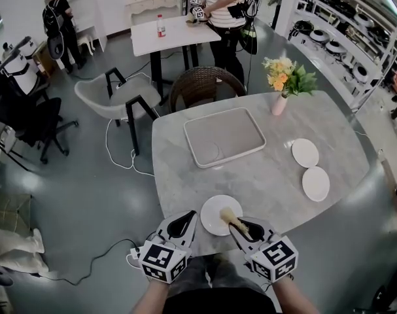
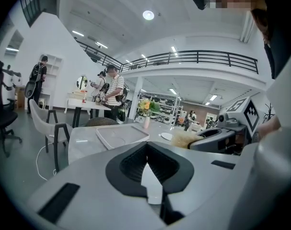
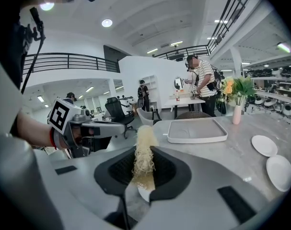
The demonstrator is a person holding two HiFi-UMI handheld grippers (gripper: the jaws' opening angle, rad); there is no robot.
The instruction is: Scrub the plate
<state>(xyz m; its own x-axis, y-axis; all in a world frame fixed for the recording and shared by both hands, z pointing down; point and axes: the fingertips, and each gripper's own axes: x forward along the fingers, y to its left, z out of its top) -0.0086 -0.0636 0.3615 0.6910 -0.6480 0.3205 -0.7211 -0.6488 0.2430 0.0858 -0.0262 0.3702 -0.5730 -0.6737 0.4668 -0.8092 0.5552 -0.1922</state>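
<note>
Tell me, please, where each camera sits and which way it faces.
Head view: on the head, facing steeply down at the plate; left gripper, right gripper, arms show.
Left gripper view: on that gripper, facing along its jaws to the tray; right gripper shows.
Right gripper view: on that gripper, facing along its jaws, which hold the scrubber; left gripper shows.
Shared: all show the tray.

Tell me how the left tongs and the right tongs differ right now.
The left tongs are shut on the rim of the white plate. The right tongs are shut on a straw-coloured fibrous scrubber. The left tongs meet the plate at its left edge, while the right tongs come in from its near right, with the scrubber's tip lying over the plate. Both are hand-held and work on that same plate.
</note>
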